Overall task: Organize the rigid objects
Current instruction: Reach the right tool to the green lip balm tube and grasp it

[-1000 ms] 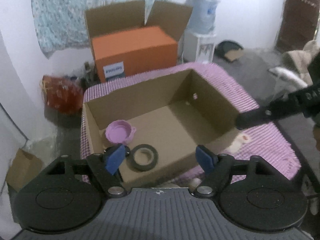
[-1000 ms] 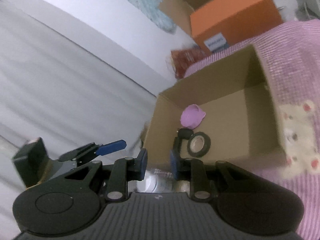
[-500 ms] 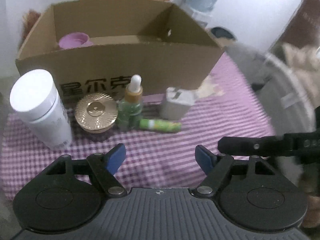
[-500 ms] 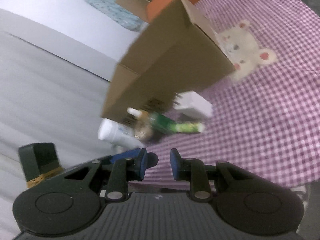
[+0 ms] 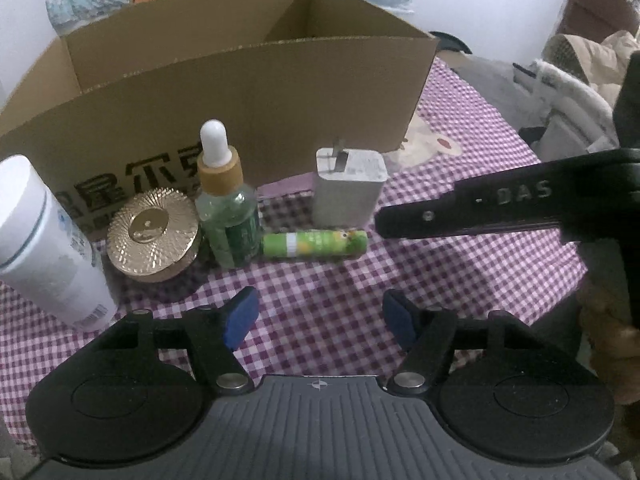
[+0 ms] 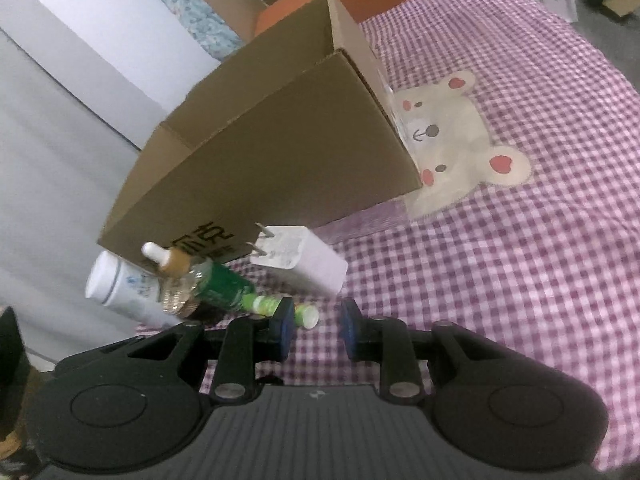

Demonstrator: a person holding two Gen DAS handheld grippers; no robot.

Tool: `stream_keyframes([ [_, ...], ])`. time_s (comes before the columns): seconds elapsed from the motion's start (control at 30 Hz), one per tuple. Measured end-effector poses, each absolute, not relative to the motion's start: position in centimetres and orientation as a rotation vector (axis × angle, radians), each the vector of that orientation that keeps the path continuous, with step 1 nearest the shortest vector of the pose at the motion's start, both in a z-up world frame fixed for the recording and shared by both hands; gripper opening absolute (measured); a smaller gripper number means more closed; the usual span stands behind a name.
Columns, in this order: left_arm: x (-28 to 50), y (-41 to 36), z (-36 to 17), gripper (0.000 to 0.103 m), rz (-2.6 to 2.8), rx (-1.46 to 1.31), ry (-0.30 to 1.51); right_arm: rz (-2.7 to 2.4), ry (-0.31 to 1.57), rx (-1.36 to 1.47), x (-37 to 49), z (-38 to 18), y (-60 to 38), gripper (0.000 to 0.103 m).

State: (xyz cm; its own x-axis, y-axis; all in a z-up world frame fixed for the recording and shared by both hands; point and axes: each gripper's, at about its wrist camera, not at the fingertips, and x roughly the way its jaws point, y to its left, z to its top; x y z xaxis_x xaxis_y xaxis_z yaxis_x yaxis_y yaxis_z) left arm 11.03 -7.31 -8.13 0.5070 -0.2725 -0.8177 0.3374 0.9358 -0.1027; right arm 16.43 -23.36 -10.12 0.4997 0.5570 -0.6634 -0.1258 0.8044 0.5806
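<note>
Your left tongs [image 5: 318, 318] hang wide open with nothing between the blue pads [image 5: 241, 317], above the checked cloth [image 5: 320, 280] and short of a row of things set before the cardboard box [image 5: 248, 84]. From this view you can read the whole row: a white bottle [image 5: 44, 248] at the far left, a gold-lidded jar [image 5: 154, 234] beside it, a green dropper bottle [image 5: 226, 208] standing upright and just beside the jar, a green tube [image 5: 316, 243] lying on its side with one end at the dropper's foot, and a white charger [image 5: 348, 188] standing behind the tube, prongs up. Your right tongs reach in from the right here, the tip near the tube's far end, but this view does not show their gap. The right wrist view does: your right tongs [image 6: 316, 330] are partly open, holding nothing, with the left pad [image 6: 285, 328] covering part of the tube [image 6: 268, 305]; whether it touches cannot be told. That view also shows a bear print [image 6: 452, 148] on the cloth [image 6: 520, 260] beside the box [image 6: 280, 152], and the charger [image 6: 300, 260] near the box wall. The box's inside is hidden in both views.
</note>
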Motion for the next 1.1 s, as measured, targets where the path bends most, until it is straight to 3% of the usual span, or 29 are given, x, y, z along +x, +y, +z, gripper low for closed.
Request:
stream_keyframes([
  [1.1, 10.0, -5.2, -8.1, 0.066, -0.436, 0.047, 0.974, 0.562, 1.013, 0.429, 16.4, -10.0, -19.0, 0.028],
])
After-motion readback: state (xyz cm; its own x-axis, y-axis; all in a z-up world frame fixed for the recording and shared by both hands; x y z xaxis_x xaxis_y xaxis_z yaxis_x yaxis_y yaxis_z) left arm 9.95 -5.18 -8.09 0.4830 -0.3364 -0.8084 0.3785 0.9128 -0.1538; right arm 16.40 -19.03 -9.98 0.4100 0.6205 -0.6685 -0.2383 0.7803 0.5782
